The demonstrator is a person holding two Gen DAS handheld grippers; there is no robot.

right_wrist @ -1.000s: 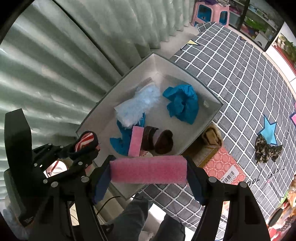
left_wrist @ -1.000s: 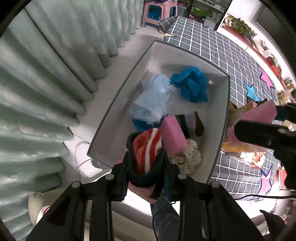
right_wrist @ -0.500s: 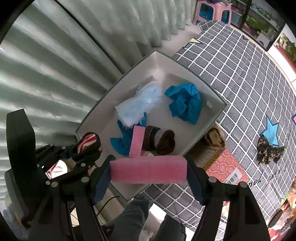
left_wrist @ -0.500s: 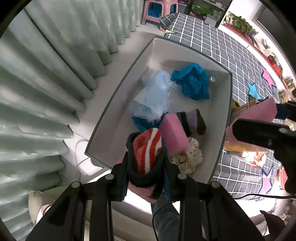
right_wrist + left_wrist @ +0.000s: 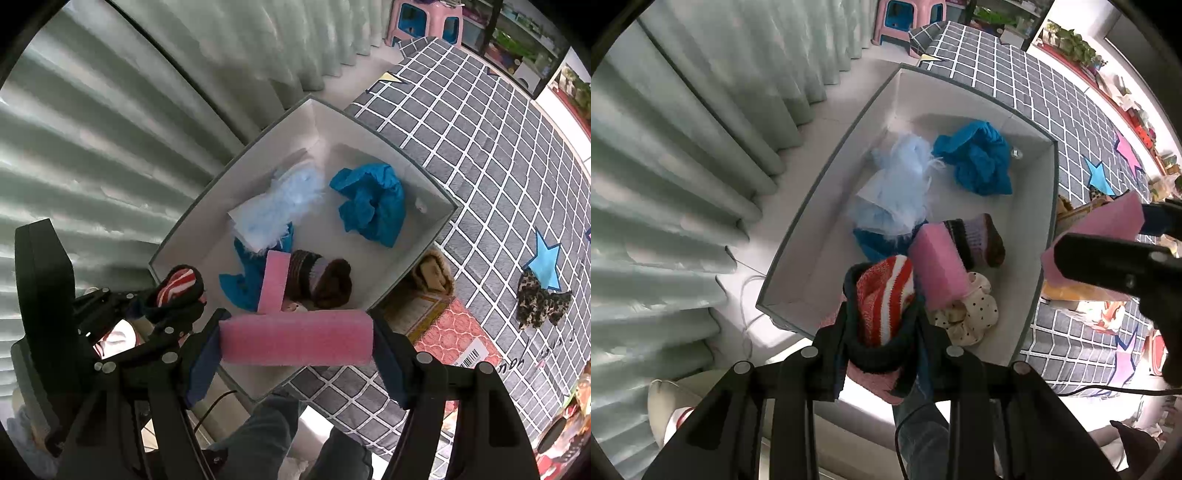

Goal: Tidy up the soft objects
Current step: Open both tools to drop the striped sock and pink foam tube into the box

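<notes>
My left gripper [image 5: 881, 325] is shut on a rolled red-and-white striped sock [image 5: 884, 302] with a dark cuff, above the near end of a white storage box [image 5: 809, 221]. It also shows in the right wrist view [image 5: 177, 291]. My right gripper [image 5: 297, 338] is shut on a pink foam block [image 5: 295, 341], held above the box's near right side; the block also shows in the left wrist view [image 5: 1108, 225]. In the box [image 5: 388, 136] lie a blue cloth [image 5: 979, 162], a light blue fluffy item [image 5: 894, 192], a pink sponge [image 5: 938, 266], a brown striped sock [image 5: 979, 240] and a dotted cream cloth [image 5: 971, 314].
The box sits on the floor between pale green curtains [image 5: 683, 166] and a grey checked mat [image 5: 480, 129]. On the mat lie a leopard-print cloth [image 5: 539, 302], a blue star [image 5: 545, 264] and a red patterned card [image 5: 454, 332]. A pink stool [image 5: 424, 22] stands far back.
Both grippers have shifted a little over the box, which now sits slightly lower in the views. Each still holds its item.
</notes>
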